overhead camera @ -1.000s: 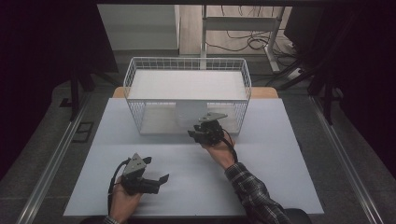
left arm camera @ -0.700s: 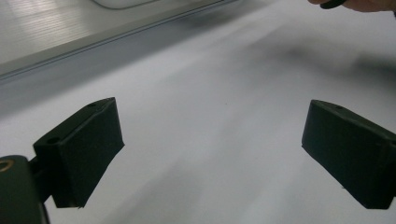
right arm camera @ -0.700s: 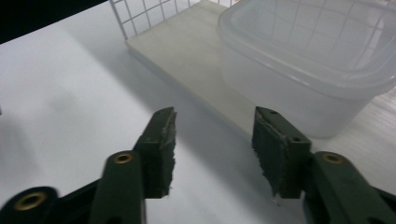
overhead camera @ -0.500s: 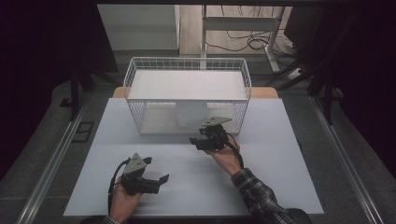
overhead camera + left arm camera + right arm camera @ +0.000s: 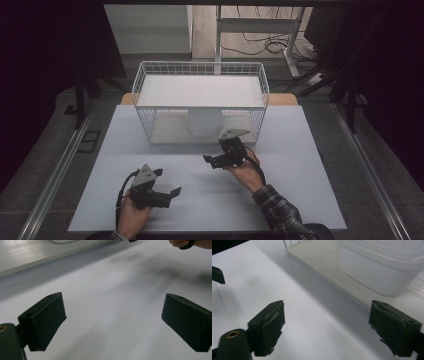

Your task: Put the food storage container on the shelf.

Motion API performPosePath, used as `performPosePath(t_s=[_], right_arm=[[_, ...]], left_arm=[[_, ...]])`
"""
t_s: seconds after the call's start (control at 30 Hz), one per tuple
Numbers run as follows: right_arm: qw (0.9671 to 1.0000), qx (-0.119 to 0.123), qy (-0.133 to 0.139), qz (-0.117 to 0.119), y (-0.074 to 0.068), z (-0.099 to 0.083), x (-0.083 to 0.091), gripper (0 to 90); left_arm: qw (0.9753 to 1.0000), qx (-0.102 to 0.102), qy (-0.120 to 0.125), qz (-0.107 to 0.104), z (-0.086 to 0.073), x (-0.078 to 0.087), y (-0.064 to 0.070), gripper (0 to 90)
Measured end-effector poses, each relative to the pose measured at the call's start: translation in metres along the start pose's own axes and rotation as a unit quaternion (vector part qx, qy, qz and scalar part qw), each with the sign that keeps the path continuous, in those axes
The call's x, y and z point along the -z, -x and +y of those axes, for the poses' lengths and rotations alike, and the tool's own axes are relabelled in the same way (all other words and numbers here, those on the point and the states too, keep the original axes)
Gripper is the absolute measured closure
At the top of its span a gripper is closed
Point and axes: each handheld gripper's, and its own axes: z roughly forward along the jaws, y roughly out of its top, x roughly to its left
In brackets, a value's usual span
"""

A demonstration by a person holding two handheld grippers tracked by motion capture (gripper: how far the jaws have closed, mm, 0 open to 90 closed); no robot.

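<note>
A white wire basket (image 5: 150, 85) stands at the back of the white table (image 5: 310, 165), with a white plastic tub (image 5: 204, 124) inside it near its front wall. My right gripper (image 5: 209, 160) hovers just in front of the basket, open and holding nothing. In the right gripper view, the right gripper (image 5: 327, 327) points along the basket's base board (image 5: 319, 257), and the tub (image 5: 382, 267) sits at upper right. My left gripper (image 5: 174, 192) is low near the table's front edge, open and pointing right. In the left gripper view, the left gripper (image 5: 113, 322) has bare table between its jaws.
Bare white tabletop lies between the two grippers. The other hand (image 5: 186, 242) shows at the top right of the left gripper view. A metal rail (image 5: 55, 175) runs along the table's left side. Cables (image 5: 272, 45) and frame legs are on the floor behind the basket.
My right gripper has drawn back a little from the basket's front wall towards the person. The left gripper has stayed in place.
</note>
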Motion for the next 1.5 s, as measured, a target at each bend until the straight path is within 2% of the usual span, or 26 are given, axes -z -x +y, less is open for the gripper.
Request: performPosePath(t_s=[0.3, 0.57, 0.77, 1.07, 1.5], right_arm=[[0.9999, 0.008, 0.008, 0.003, -0.003, -0.004, 0.017, 5.9], [0.9999, 0.011, 0.002, 0.001, -0.005, -0.014, 0.028, 3.6], [0.9999, 0.001, 0.007, -0.009, -0.006, -0.021, 0.035, 0.0], [1.0, 0.004, -0.002, -0.002, -0.011, -0.032, 0.041, 0.0], [0.9998, 0.013, -0.002, -0.018, -0.02, -0.047, 0.057, 0.0]], left_arm=[[1.0, 0.0, 0.001, 0.001, 0.001, 0.003, 0.0, 5.0], [1.0, -0.003, 0.0, 0.002, 0.002, 0.004, 0.002, 5.1], [1.0, -0.003, 0.001, 0.002, 0.002, 0.004, 0.002, 5.0], [1.0, -0.005, -0.002, 0.005, 0.001, 0.003, 0.001, 5.0], [0.9999, -0.002, -0.015, -0.005, -0.001, 0.001, 0.0, 4.4]])
